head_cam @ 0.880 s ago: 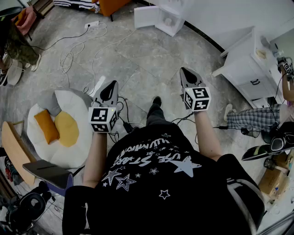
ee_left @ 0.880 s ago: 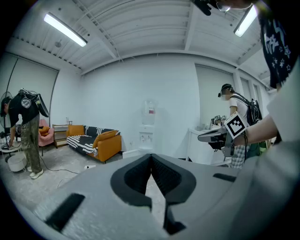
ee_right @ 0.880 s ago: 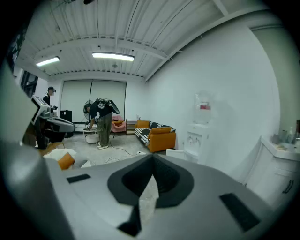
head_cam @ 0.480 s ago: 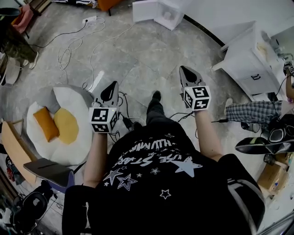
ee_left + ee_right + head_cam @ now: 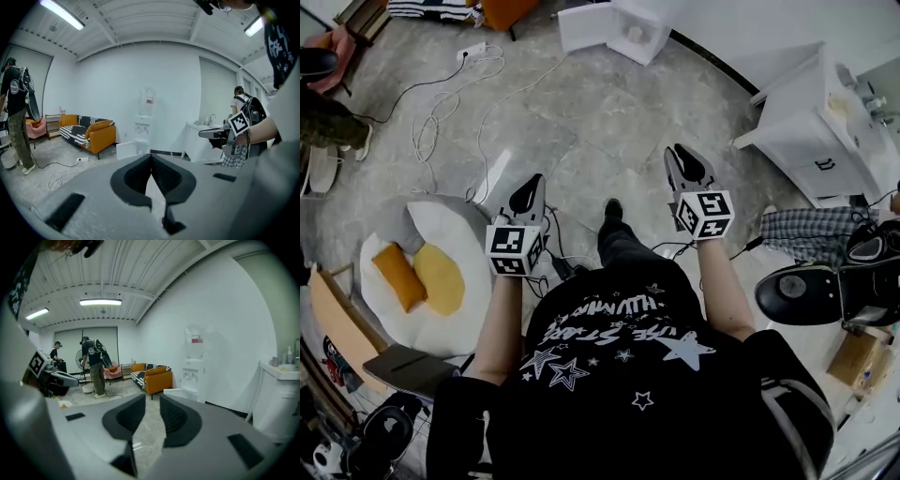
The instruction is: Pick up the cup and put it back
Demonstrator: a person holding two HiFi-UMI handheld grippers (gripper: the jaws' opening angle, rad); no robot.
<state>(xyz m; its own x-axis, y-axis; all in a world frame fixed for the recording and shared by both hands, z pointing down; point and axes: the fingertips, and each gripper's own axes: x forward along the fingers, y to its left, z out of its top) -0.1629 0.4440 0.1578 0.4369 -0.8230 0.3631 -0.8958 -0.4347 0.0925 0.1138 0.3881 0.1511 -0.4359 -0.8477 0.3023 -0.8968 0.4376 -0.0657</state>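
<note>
My left claw [image 5: 530,185] is clenched on nothing, tips meeting. My right claw [image 5: 682,157] stands slightly parted, empty, both above the floor [image 5: 609,112]

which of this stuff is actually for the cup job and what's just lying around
For the job: left gripper, fingers shut; right gripper, fingers slightly apart, empty. No cup shows in any view.
Lying about: egg-shaped cushion, power strip, orange sofa, white cabinet, water dispenser.
</note>
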